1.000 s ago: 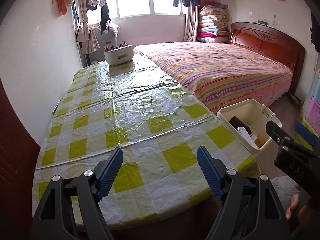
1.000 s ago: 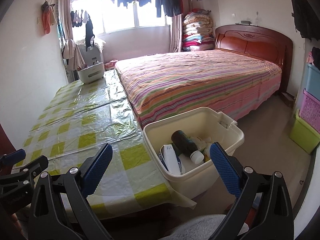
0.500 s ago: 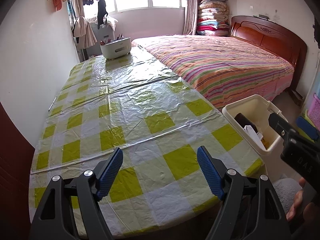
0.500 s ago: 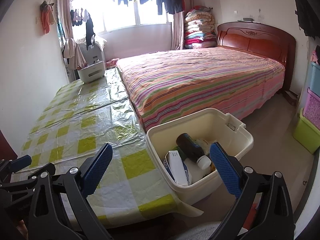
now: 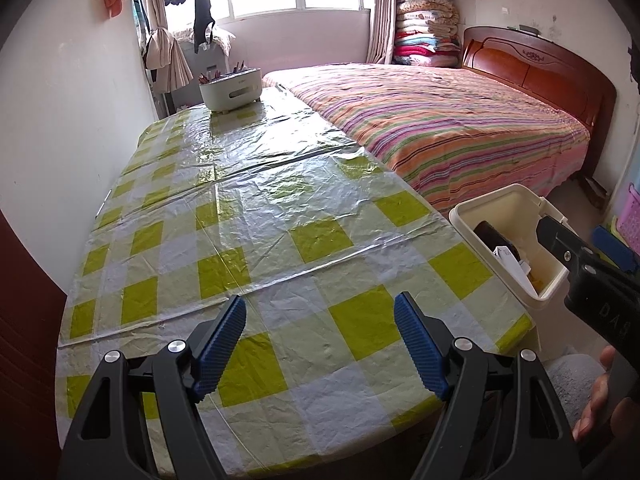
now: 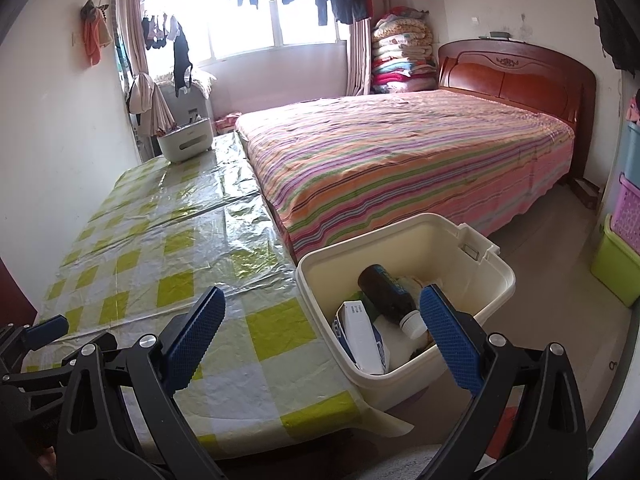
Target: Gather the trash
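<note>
A cream plastic bin (image 6: 452, 240) stands at the table's right front corner and also shows in the left wrist view (image 5: 500, 208). It holds a dark bottle (image 6: 386, 292) with a white cap, a white box (image 6: 360, 332) and other scraps. My right gripper (image 6: 320, 320) is open and empty, above the bin's near rim and the table edge. My left gripper (image 5: 320, 340) is open and empty above the table's front. The table (image 5: 260, 240) has a yellow-and-white checked cover; I see no loose trash on it.
A white caddy (image 5: 231, 89) with pens stands at the table's far end. A striped bed (image 6: 400, 160) runs along the table's right side. Coloured storage crates (image 6: 624, 240) are stacked at the far right. A white wall borders the table's left side.
Both grippers have risen and tilted downward a little, so the table and bin sit lower in view. Both stay open and empty. Nothing on the table moved.
</note>
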Available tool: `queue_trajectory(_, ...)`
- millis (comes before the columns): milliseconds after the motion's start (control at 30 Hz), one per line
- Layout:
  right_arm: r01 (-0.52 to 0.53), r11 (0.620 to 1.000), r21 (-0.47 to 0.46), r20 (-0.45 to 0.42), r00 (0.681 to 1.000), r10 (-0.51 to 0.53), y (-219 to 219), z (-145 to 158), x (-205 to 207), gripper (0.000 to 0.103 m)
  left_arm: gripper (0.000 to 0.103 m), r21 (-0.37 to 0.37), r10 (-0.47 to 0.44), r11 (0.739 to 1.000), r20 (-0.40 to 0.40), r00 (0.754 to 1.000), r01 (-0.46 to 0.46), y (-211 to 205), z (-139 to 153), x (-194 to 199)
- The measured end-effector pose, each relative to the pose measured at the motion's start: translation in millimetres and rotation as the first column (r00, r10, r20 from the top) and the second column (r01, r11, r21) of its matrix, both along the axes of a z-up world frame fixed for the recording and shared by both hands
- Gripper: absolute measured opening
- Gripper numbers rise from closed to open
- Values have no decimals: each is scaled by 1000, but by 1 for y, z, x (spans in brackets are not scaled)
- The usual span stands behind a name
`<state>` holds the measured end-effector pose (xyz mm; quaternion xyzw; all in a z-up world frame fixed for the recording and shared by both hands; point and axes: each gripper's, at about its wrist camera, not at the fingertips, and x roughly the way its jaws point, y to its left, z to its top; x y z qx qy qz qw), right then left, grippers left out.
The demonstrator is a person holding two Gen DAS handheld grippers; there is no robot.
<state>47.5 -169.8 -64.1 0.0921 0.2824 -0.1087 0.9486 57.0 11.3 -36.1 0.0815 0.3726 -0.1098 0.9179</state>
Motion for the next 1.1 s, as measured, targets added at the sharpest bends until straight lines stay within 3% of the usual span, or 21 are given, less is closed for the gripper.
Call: queue_trajectory(1100, 1, 1000, 18, 11, 1000, -1, -2, 8, -10, 96, 74, -1, -8, 1000, -6, 1000, 8, -4, 5, -10)
